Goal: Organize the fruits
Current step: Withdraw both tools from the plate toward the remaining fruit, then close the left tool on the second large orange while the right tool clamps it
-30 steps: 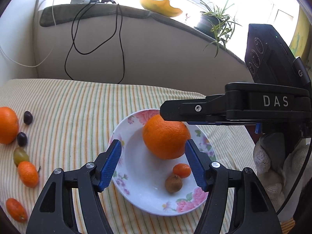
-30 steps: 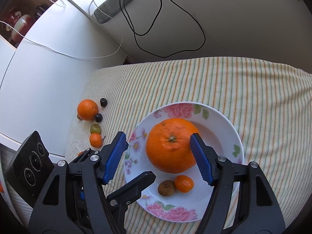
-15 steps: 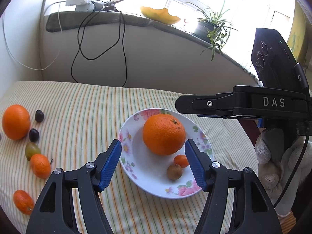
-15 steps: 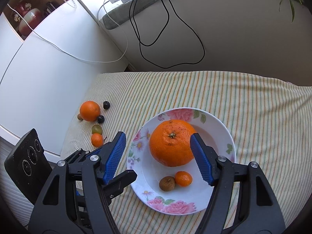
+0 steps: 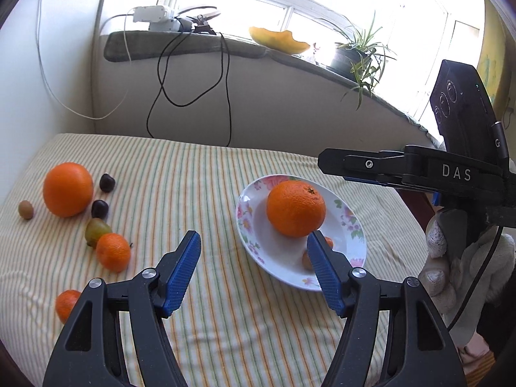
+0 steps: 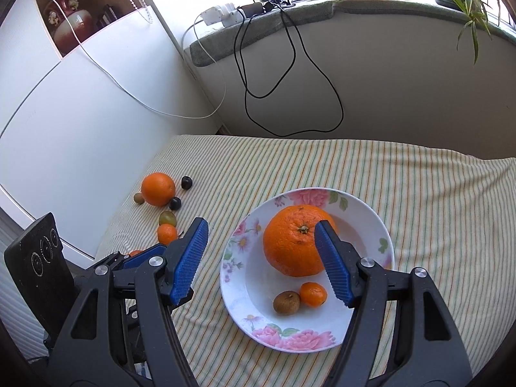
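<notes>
A floral white plate (image 5: 248,225) (image 6: 367,213) on the striped cloth holds a big orange (image 5: 295,208) (image 6: 295,242), a small mandarin (image 6: 312,294) and a brown fruit (image 6: 286,302). At the left lie a second orange (image 5: 67,188) (image 6: 158,188), two dark plums (image 5: 107,182) (image 5: 99,208), a green fruit (image 5: 95,228), mandarins (image 5: 113,251) (image 5: 66,303) and a small brown fruit (image 5: 25,209). My left gripper (image 5: 253,245) is open and empty, above the cloth left of the plate. My right gripper (image 6: 261,235) is open and empty above the plate's left side.
A grey windowsill (image 5: 193,48) behind the table carries a power strip (image 5: 154,19) with hanging cables (image 5: 225,90), a yellow bowl (image 5: 279,40) and a potted plant (image 5: 358,54). A white cabinet (image 6: 80,113) stands left of the table.
Both grippers have pulled back and up from the plate, staying open. The left gripper has swung left, so the loose fruit at the left shows more fully.
</notes>
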Demonstrator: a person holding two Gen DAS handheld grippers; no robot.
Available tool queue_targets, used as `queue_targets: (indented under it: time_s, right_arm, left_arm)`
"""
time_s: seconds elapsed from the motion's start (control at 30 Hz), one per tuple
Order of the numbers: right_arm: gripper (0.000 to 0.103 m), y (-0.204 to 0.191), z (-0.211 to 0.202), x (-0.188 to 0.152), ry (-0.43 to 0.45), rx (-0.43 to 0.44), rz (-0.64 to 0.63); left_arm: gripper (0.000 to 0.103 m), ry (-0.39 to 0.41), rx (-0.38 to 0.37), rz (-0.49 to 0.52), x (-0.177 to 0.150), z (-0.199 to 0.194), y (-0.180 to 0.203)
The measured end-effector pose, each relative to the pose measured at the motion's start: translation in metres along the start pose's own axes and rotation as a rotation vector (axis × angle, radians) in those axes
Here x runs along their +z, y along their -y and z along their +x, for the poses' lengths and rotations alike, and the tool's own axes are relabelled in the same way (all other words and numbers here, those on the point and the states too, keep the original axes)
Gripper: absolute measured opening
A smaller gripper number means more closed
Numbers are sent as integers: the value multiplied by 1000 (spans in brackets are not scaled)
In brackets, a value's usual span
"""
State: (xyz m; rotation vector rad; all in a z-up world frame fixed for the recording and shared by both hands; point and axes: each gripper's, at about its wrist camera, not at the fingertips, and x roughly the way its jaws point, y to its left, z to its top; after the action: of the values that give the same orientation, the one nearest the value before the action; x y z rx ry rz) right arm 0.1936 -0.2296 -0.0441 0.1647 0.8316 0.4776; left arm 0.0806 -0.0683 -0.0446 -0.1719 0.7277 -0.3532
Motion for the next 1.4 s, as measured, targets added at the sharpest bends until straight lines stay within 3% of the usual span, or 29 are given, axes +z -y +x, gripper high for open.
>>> queue_targets:
  time_s: [0.13, 0.2, 0.47, 0.7, 1.0, 1.4]
  right_arm:
    - [72, -19, 2, 0, -2, 4, -66]
    - [77, -29, 5, 1, -11, 11, -103]
    - [78, -69, 17, -3, -34, -17, -234]
    - [78, -93, 34, -4, -76, 14, -287]
    - [78, -118, 68, 3, -170, 91, -299]
    - [78, -145, 104, 18, -209, 154, -284]
  left_arm:
    - [68, 17, 35, -4, -3, -12, -13]
    - [69, 24, 54, -14, -5, -18, -21]
    - [73, 58, 139, -53, -9, -41, -56]
    - [74, 74, 198, -97, -13, -56, -91]
    - [74, 79, 218, -154, -14, -60, -125]
    - [74, 74, 205, -206, -13, -51, -158]
